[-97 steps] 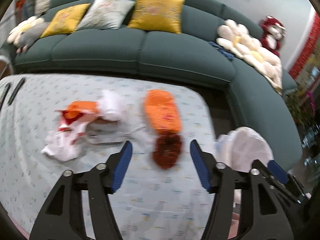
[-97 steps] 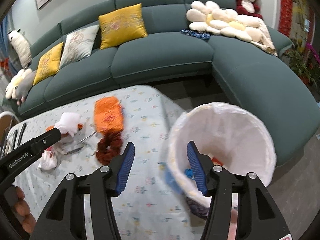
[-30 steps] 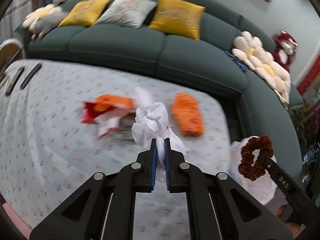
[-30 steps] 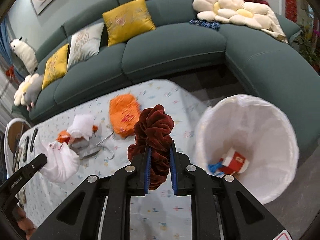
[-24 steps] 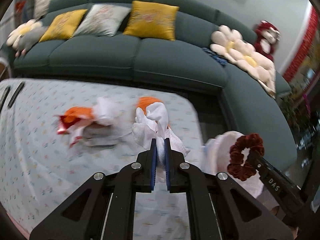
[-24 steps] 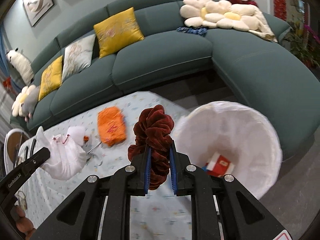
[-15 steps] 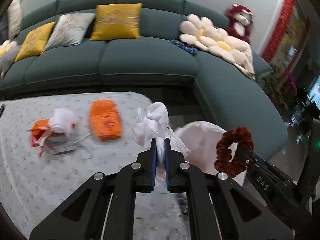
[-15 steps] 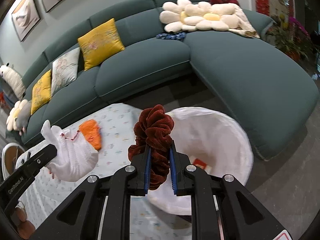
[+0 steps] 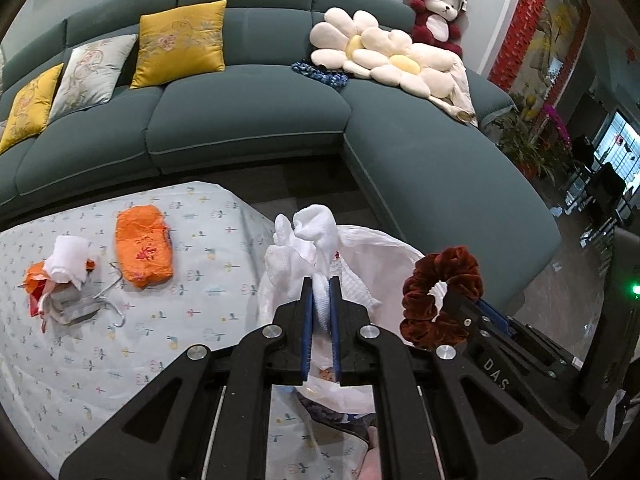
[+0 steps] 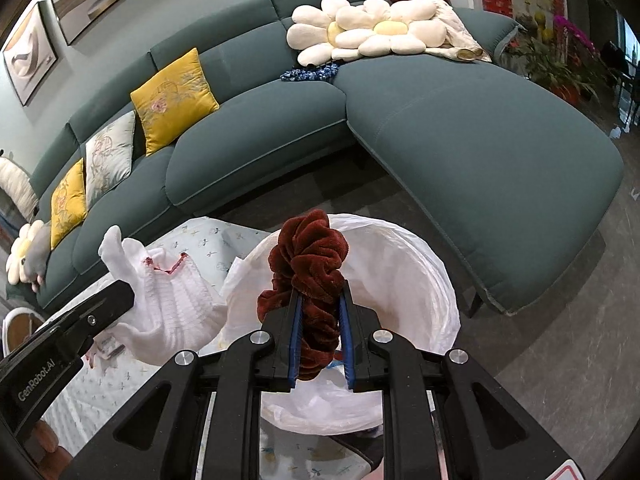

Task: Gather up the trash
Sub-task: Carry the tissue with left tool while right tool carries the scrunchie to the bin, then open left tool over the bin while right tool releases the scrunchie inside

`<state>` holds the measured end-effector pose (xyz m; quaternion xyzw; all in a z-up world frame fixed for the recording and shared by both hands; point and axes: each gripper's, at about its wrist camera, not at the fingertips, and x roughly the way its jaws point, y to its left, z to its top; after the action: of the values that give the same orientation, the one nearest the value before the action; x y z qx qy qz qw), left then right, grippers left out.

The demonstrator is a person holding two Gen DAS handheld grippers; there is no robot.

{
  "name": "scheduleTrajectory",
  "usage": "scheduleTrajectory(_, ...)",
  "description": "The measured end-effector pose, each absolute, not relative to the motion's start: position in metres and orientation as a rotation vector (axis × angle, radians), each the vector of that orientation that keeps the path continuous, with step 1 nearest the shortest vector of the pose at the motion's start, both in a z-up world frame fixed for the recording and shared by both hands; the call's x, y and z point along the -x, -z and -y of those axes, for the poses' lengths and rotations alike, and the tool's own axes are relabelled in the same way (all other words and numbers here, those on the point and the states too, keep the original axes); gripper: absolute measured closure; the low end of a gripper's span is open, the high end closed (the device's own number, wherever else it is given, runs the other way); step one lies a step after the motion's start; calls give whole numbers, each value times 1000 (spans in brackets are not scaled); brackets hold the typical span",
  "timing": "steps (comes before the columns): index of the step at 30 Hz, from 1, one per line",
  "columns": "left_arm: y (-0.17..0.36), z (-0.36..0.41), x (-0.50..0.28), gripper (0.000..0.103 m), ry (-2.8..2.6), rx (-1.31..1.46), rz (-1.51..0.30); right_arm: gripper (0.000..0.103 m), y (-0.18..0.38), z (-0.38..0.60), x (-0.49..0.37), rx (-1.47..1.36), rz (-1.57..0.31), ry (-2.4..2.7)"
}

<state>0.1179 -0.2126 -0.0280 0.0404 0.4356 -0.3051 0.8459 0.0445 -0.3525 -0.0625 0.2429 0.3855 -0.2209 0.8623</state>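
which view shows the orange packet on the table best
The left wrist view: the orange packet lies in plain sight on the patterned tablecloth, beside the heap of wrappers. In the right wrist view it does not show; the white cloth covers that area.

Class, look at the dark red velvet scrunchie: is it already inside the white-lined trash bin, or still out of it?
Still out. The dark red velvet scrunchie is clamped in the right gripper, above the white-lined trash bin.
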Motion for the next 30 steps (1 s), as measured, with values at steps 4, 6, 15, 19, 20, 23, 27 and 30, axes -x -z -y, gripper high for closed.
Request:
scheduleTrajectory(4, 29, 217, -119, 83, 642, -64, -932, 79, 63, 355, -44, -516, -802, 475)
scheduleTrajectory(6, 29, 216, -119, 61, 627, -50, -930, 75, 63, 355, -42, -519, -797, 477)
scheduleTrajectory(15, 29, 205, -122, 58, 594, -41, -931, 66, 58, 352, -44, -496, -790, 477)
scheduleTrajectory(19, 28, 198, -124, 58, 578, -32, -930, 65, 56, 345, -47, -477, -793, 466)
scheduleTrajectory(20, 28, 194, -125, 58, 573, -28, -930, 65, 56, 343, -48, -472, -793, 463)
scheduleTrajectory(23, 27, 186, -128, 58, 562, -19, -929, 65, 53, 336, -51, -460, -796, 452)
scheduleTrajectory(27, 26, 174, -134, 58, 543, -5, -926, 65, 50, 326, -58, -442, -801, 436)
scheduleTrajectory(30, 28, 161, -139, 58, 523, 12, -930, 65, 48, 316, -64, -423, -807, 422)
